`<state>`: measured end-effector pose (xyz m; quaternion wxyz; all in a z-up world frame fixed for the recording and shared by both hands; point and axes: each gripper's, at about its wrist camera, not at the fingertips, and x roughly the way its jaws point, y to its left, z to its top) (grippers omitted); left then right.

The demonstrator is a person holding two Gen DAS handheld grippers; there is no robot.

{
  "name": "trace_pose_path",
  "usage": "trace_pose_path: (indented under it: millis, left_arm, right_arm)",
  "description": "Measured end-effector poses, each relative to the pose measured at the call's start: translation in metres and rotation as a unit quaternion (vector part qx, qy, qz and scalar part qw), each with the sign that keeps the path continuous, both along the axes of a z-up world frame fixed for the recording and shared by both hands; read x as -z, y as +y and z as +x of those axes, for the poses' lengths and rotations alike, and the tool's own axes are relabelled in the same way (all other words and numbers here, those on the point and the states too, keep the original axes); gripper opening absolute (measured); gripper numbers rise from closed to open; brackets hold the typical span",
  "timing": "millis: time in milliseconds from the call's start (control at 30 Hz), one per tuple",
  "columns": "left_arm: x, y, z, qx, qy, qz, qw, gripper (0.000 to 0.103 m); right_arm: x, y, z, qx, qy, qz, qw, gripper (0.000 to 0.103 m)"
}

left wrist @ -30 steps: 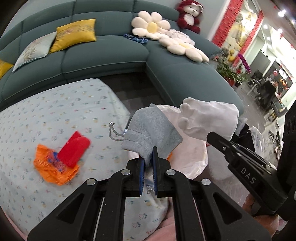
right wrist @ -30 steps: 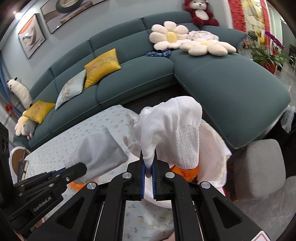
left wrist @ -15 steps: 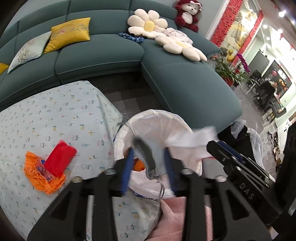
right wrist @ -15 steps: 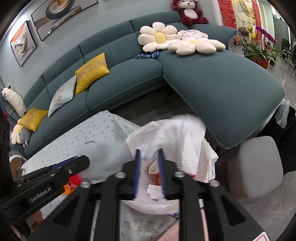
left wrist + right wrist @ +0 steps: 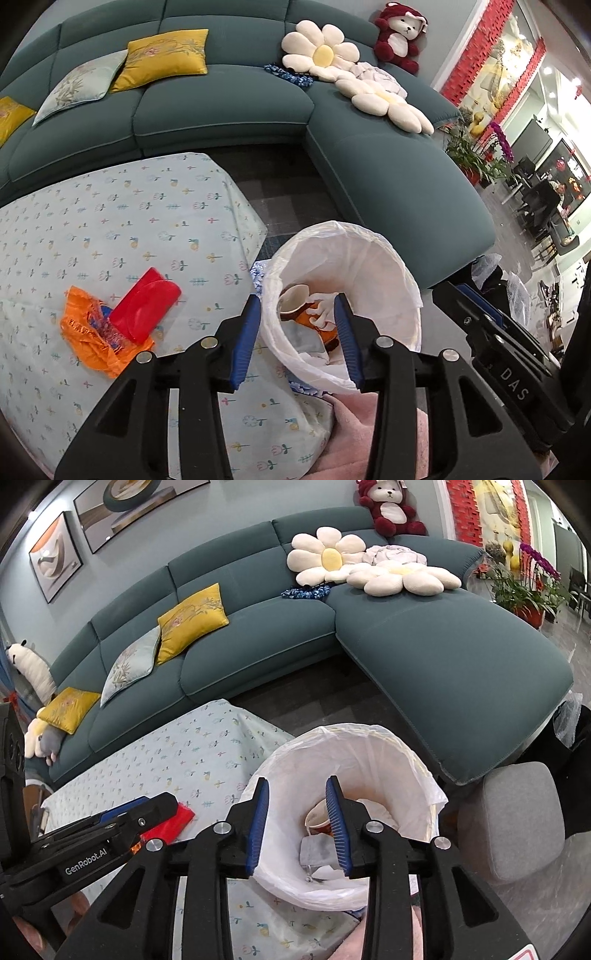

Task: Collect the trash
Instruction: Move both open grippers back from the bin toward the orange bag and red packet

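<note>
A trash bin lined with a white bag [image 5: 369,254] [image 5: 388,753] stands by the table's corner. Inside lie a paper cup [image 5: 295,299] [image 5: 317,818], a grey pouch [image 5: 314,849] and white cloth [image 5: 376,808]. My left gripper [image 5: 299,339] is open and empty above the bin's near rim. My right gripper [image 5: 297,830] is open and empty over the bin too. An orange plastic bag [image 5: 92,339] and a red flat package [image 5: 144,306] [image 5: 170,823] lie on the tablecloth left of the bin.
The table has a pale floral cloth [image 5: 129,221]. A teal corner sofa [image 5: 221,103] with yellow cushions [image 5: 166,51] and flower pillows [image 5: 321,55] runs behind. A grey stool [image 5: 517,812] stands right of the bin.
Both grippers opened. The grey pouch dropped from the left one and the white cloth from the right one into the bin.
</note>
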<state>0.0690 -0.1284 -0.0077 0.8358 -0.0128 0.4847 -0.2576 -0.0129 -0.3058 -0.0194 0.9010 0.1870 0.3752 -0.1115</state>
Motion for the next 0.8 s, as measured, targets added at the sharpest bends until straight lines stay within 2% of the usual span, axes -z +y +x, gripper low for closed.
trace_pose_path:
  millis: [100, 200, 433, 467, 533, 700, 800]
  left_arm:
    - [0.002, 0.010, 0.001, -0.010, 0.003, 0.000, 0.9999, 0.041]
    - [0.003, 0.022, 0.002, -0.024, 0.005, -0.001, 0.9997, 0.046]
    - [0.010, 0.052, 0.007, -0.056, 0.018, -0.005, 0.9982, 0.047]
    - [0.012, 0.058, 0.008, -0.062, 0.020, -0.006, 0.9979, 0.047]
    - [0.013, 0.066, 0.009, -0.070, 0.021, -0.006, 0.9973, 0.050]
    - [0.018, 0.090, 0.013, -0.093, 0.026, -0.005, 0.9953, 0.053]
    - [0.023, 0.109, 0.015, -0.118, 0.033, -0.009, 0.9924, 0.060]
  right_arm:
    - [-0.001, 0.006, 0.001, -0.004, 0.000, 0.000, 1.000, 0.037]
    - [-0.002, 0.015, 0.003, -0.011, 0.000, -0.001, 1.000, 0.039]
    - [-0.003, 0.039, 0.012, -0.030, 0.003, -0.005, 1.000, 0.046]
    - [-0.003, 0.043, 0.013, -0.033, 0.003, -0.007, 0.999, 0.050]
    - [-0.003, 0.051, 0.014, -0.039, 0.003, -0.009, 0.999, 0.054]
    - [-0.002, 0.070, 0.022, -0.055, 0.009, -0.012, 0.998, 0.055]
    - [0.000, 0.080, 0.026, -0.063, 0.012, -0.013, 0.998, 0.058]
